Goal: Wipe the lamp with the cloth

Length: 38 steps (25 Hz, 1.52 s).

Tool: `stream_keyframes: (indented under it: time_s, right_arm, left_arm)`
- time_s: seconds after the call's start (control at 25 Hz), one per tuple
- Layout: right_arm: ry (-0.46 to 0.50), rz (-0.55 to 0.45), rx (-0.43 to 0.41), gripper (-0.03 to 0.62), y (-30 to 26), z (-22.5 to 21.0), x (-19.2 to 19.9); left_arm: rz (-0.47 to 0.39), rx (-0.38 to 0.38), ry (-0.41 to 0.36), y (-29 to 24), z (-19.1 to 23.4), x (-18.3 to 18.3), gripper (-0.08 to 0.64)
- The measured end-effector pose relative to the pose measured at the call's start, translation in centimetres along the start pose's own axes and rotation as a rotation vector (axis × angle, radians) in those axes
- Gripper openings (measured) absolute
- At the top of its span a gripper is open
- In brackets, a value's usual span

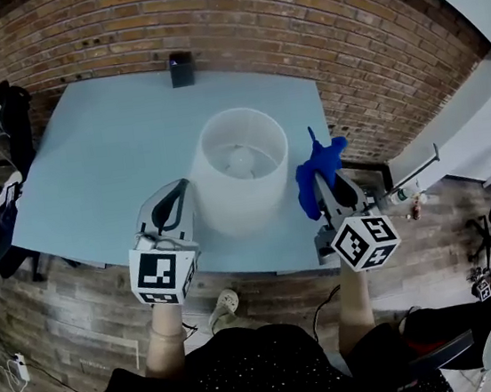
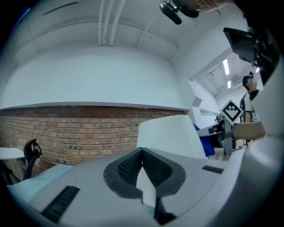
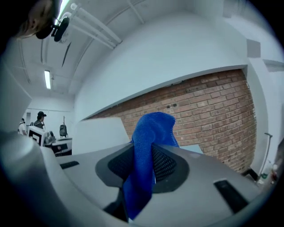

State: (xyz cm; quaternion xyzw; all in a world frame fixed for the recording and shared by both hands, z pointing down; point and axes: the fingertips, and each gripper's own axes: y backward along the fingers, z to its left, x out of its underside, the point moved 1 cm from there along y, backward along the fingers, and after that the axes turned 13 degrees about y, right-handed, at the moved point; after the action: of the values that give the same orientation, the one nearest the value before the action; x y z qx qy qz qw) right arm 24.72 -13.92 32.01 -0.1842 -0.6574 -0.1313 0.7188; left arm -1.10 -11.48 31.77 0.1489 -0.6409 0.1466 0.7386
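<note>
A white lamp [image 1: 240, 170] with a round drum shade stands near the front edge of the pale blue table [image 1: 106, 155]; its bulb shows inside from above. My left gripper [image 1: 172, 211] is shut with nothing in it, just left of the shade [image 2: 171, 135]. My right gripper [image 1: 323, 187] is shut on a blue cloth [image 1: 318, 168], held just right of the shade, not touching it as far as I can tell. In the right gripper view the cloth [image 3: 148, 157] hangs between the jaws and the shade [image 3: 100, 133] is at the left.
A small black box [image 1: 181, 68] sits at the table's far edge against the brick wall [image 1: 312, 20]. A black chair [image 1: 12, 123] stands left of the table. Wooden floor lies below the table's front edge. People stand in the background of both gripper views.
</note>
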Motion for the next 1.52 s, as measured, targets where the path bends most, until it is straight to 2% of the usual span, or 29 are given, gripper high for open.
stream_keyframes:
  time_s: [0.24,0.44,0.64,0.76,1.12,1.52]
  right_arm:
    - [-0.015,-0.163,-0.096,0.103,-3.0,0.0,-8.2]
    - [-0.032,-0.194,-0.179,0.103,-6.2,1.2,-10.2]
    - [-0.021,-0.145,-0.196,0.103,-8.7,1.7,-8.3]
    - [-0.045,-0.120,-0.209,0.103,-9.9,1.4,-7.1]
    - [-0.084,0.029,-0.249,0.103,-12.3,0.4,-1.6]
    - [-0.119,0.157,-0.209,0.103,-13.2,-1.0,4.0]
  left_arm:
    - [-0.023,-0.024,-0.013,-2.1,2.1,-2.1,0.009]
    - [-0.037,-0.041,-0.016,-3.9,3.7,-2.7,0.009]
    - [-0.030,-0.054,-0.014,-5.3,5.2,-2.4,0.009]
    - [-0.020,-0.057,-0.007,-6.1,5.8,-2.0,0.009]
    - [0.013,-0.046,0.020,-8.7,7.2,-0.2,0.009]
    - [0.043,-0.037,0.032,-10.0,7.9,1.1,0.009]
